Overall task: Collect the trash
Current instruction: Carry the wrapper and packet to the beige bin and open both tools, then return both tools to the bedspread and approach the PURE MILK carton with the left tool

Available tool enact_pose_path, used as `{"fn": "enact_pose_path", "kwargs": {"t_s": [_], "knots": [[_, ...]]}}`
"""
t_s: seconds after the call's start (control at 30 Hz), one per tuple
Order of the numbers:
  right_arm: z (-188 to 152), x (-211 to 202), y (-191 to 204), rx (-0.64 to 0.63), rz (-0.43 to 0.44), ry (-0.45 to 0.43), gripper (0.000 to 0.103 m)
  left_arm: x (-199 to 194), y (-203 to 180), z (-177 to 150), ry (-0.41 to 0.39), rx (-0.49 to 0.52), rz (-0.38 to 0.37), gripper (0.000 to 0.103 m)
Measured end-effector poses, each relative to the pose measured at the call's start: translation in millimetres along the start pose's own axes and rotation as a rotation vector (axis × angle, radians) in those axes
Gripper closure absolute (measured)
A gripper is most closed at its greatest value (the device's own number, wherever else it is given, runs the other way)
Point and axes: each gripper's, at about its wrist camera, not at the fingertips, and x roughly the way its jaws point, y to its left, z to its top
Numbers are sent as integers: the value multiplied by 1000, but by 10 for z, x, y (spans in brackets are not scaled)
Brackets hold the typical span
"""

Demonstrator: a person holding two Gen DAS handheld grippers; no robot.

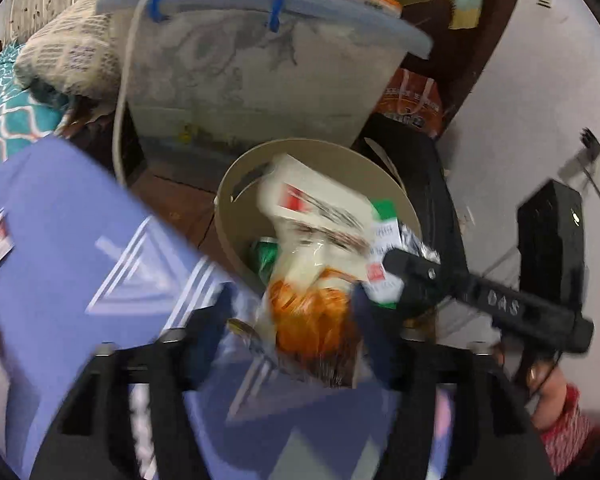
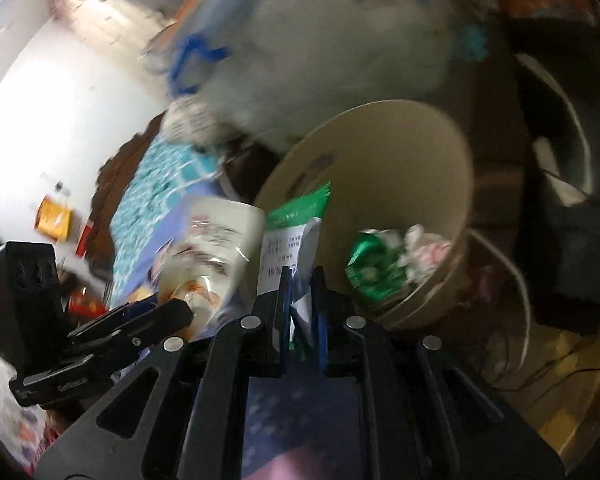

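Note:
A tan round bin (image 1: 236, 200) stands on the floor beside the bed; it also shows in the right wrist view (image 2: 412, 152) with green and white crumpled trash (image 2: 380, 260) inside. My left gripper (image 1: 300, 320) is shut on a white and orange snack bag (image 1: 312, 280) held over the bin's near rim; the bag also shows in the right wrist view (image 2: 216, 248). My right gripper (image 2: 300, 280) is shut on a green and white wrapper (image 2: 296, 220) at the bin's left rim. The right gripper's finger (image 1: 412, 272) shows in the left view, with the wrapper (image 1: 384, 240).
A purple bedsheet (image 1: 80, 248) lies at lower left. A translucent storage box (image 1: 240, 72) with a blue handle stands behind the bin. A patterned pillow (image 1: 68, 52) and teal blanket (image 1: 8, 112) lie at left. A black bag (image 1: 428, 184) sits right of the bin by the white wall.

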Motion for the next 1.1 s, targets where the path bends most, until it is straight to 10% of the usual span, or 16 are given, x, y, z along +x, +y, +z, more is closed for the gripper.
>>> {"fn": "enact_pose_path", "kwargs": {"t_s": [0.03,0.1,0.17,0.47,1.1], "knots": [[37,22,-63,28,-4,6,82,87,-22,67,9,-5,17,25],[49,-17,-188,88,24,-14,37,156,-29,115,18,-11,28,25],[85,-92,-162,73,3,-84,22,131,7,101,13,-22,29,25],[-47,-178,170,20,77,-102,25,-726,400,-662,-103,-107,16,25],[-2167,1097,2755,-461,387,515,63,-2896,1883,-3485,-337,-673,259,26]]}}
